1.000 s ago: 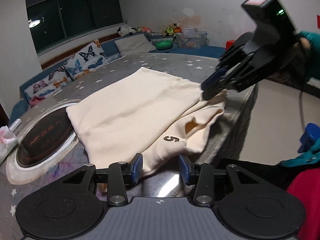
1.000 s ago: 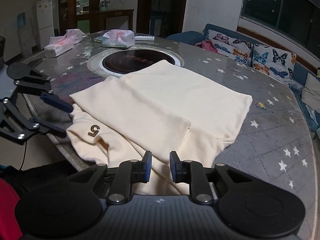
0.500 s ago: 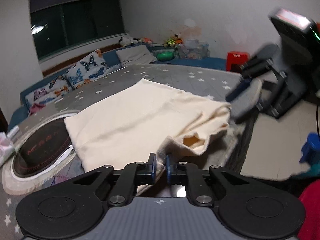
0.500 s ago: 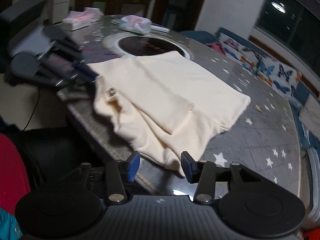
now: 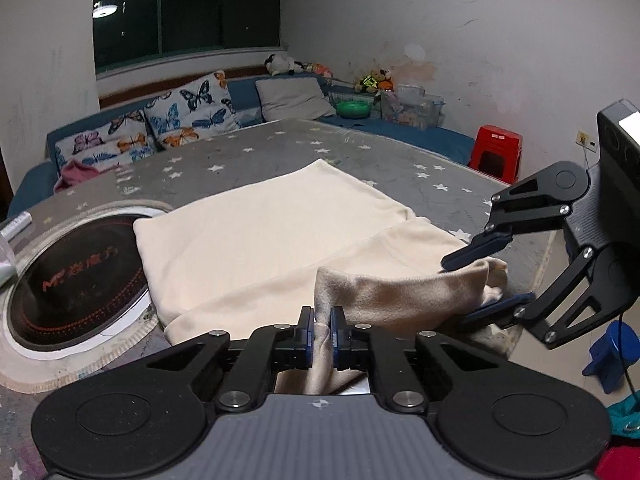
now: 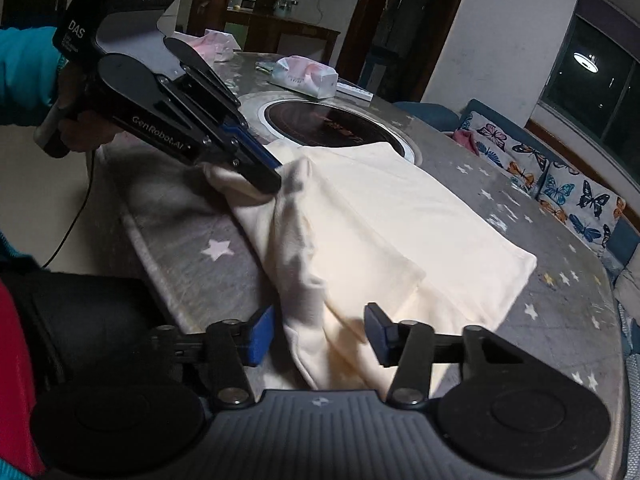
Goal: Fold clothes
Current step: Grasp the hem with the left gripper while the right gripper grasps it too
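Cloth is lying on the gray star-patterned table (image 5: 400, 168), beside the round black hotplate (image 5: 76, 276): a cream garment (image 5: 260, 232), folded lengthwise already, with its near end bunched at the table edge. The left gripper (image 5: 322, 330) is pinching one corner of that near end, its blue pads pressed together on the fabric. The right gripper (image 6: 318, 334) is standing with its jaws wide apart around the other corner, and nothing is being held there yet.

In my judgement the step in hand is taking both near corners, so that the end can be carried over the far part. To do it well, the right gripper should be closing on the full thickness of the layers, not only the top one, at the same depth as the left one. Then both should be lifting together and level, keeping the edge stretched lightly between them, so the fold is landing straight and no wrinkle is being trapped.
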